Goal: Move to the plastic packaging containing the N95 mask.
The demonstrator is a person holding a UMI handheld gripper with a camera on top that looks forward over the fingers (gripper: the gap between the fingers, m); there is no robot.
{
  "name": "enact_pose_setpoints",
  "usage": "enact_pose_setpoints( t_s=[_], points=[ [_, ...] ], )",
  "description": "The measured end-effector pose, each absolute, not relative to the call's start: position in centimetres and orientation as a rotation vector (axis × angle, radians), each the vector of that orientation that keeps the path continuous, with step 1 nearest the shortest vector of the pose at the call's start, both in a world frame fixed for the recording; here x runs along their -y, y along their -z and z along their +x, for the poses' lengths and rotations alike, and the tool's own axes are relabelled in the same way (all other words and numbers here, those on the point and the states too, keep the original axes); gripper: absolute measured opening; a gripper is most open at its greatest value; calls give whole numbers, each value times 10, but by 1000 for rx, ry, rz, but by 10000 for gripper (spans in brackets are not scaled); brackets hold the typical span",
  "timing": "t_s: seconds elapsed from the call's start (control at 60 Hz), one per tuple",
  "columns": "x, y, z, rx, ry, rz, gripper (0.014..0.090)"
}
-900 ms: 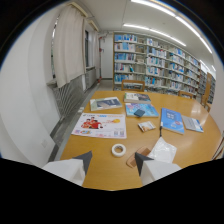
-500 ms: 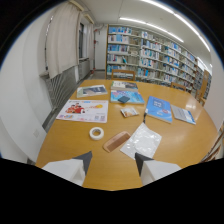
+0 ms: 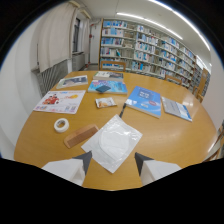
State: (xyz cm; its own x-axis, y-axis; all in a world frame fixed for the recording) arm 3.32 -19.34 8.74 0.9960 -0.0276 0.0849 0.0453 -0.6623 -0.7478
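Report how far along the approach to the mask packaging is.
Mostly done: the plastic packaging with the N95 mask lies flat on the table, just ahead of the open hand-held gripper, its near edge between the fingertips. In hand: closing in. Left: at most a small advance; the packaging is untouched.

Tall bookshelves (image 3: 150,47) line the far wall beyond a round wooden table (image 3: 175,145).

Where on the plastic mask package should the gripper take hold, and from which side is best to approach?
Probably the near corner of the plastic package, which lies flat just ahead of the open gripper. Come low from the fingers' side: the edge there is thin film, clear of the mask's bulge and of the comb beside it.
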Motion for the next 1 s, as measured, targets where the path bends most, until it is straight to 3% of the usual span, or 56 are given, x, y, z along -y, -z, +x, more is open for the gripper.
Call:
enact_pose_setpoints(
  t_s=[0.45, 1.0],
  points=[
    [97, -26, 68, 73, 48, -2306, 846],
    [75, -19, 71, 89, 6, -2316, 850]
  ],
)
